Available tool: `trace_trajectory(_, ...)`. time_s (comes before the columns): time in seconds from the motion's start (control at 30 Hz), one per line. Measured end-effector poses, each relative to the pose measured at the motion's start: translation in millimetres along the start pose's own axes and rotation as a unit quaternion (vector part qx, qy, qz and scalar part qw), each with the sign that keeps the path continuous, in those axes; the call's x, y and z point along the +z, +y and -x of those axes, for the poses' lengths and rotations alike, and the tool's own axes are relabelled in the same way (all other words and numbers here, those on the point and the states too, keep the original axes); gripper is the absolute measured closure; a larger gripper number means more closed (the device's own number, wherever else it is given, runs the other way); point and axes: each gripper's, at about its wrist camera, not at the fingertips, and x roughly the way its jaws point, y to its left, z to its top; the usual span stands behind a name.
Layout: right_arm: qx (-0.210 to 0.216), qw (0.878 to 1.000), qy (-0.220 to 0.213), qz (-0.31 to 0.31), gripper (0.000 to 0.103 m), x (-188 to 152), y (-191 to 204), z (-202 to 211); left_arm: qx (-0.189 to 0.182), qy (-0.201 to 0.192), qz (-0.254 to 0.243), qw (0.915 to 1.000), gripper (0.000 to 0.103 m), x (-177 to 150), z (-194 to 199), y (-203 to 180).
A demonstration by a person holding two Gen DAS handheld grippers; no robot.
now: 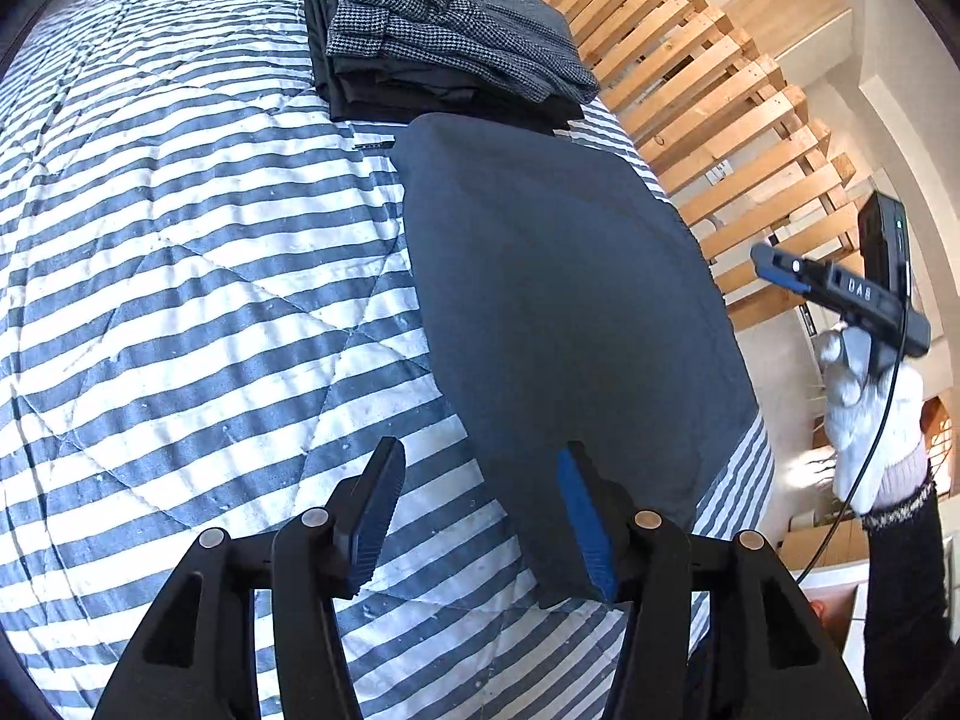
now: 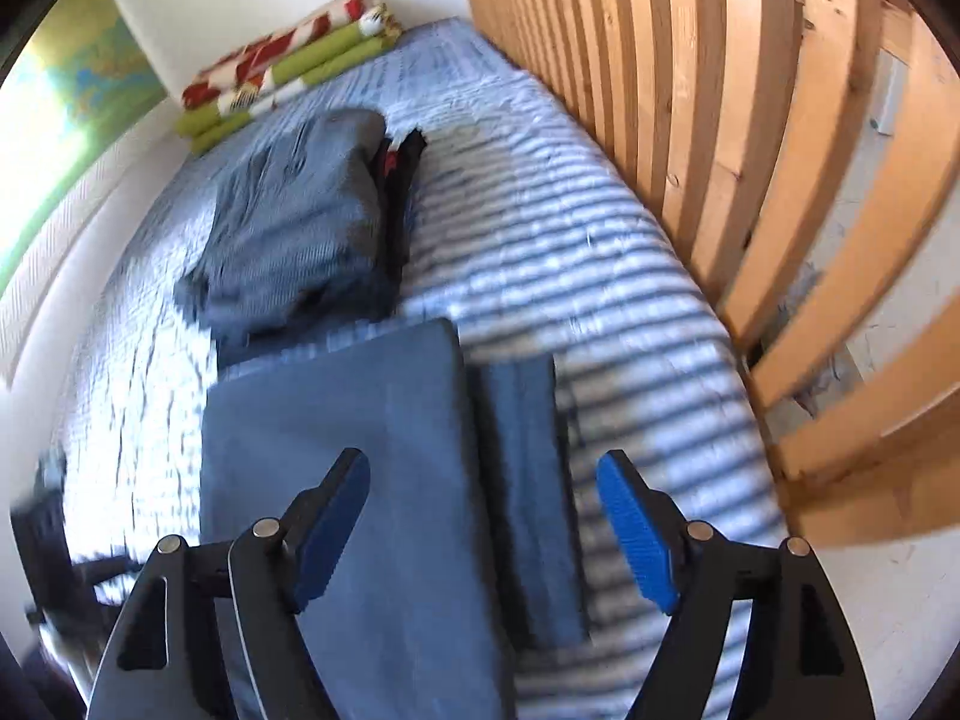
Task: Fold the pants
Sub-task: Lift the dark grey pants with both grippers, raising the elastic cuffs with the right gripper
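On the blue-and-white striped quilt (image 1: 180, 252) beside the wooden slat rail (image 2: 750, 138), we found the folded blue pants (image 1: 558, 312) lying flat near a stack of folded clothes (image 1: 444, 30), our left gripper (image 1: 480, 516) and right gripper (image 2: 483, 528) both spread, holding nothing.

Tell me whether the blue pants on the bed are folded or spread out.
Folded. The blue pants lie as a compact rectangle with a doubled layer along one edge, on the striped quilt.

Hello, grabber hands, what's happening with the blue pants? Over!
Left gripper and right gripper: jaws open, empty. Blue pants folded flat on striped quilt. Nothing in the way.
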Motion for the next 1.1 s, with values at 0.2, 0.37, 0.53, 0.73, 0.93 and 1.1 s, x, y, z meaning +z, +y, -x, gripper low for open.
trace_trajectory(0.2, -0.013, 0.999, 0.03, 0.021, 0.026, -22, -9, -11, -0.018, 0.014, 0.067, 0.9975, 0.035, 30, -23, 21)
trace_trajectory(0.37, 0.008, 0.998, 0.062, -0.004, 0.025, -17, -11, -48, 0.001, 0.013, 0.084, 0.9964, 0.033, 37, -30, 42)
trace_trajectory(0.53, -0.044, 0.995, 0.08, 0.051, 0.011, -18, -6, -77, -0.007, 0.01, 0.078, 0.9968, 0.025, 48, -38, 36)
trace_trajectory(0.73, 0.038, 0.993, 0.11, -0.008, 0.007, -19, -36, -89, -0.028, 0.018, 0.066, 0.9973, 0.025, 54, -49, 24)
trace_trajectory(0.93, 0.057, 0.991, 0.11, 0.04, 0.02, -24, -17, -90, -0.02, 0.032, 0.057, 0.9976, 0.06, 60, -62, 14)
trace_trajectory(1.1, 0.035, 0.99, 0.122, 0.056, 0.041, -25, -15, -88, -0.029, 0.034, 0.067, 0.9967, 0.086, 64, -68, 13)
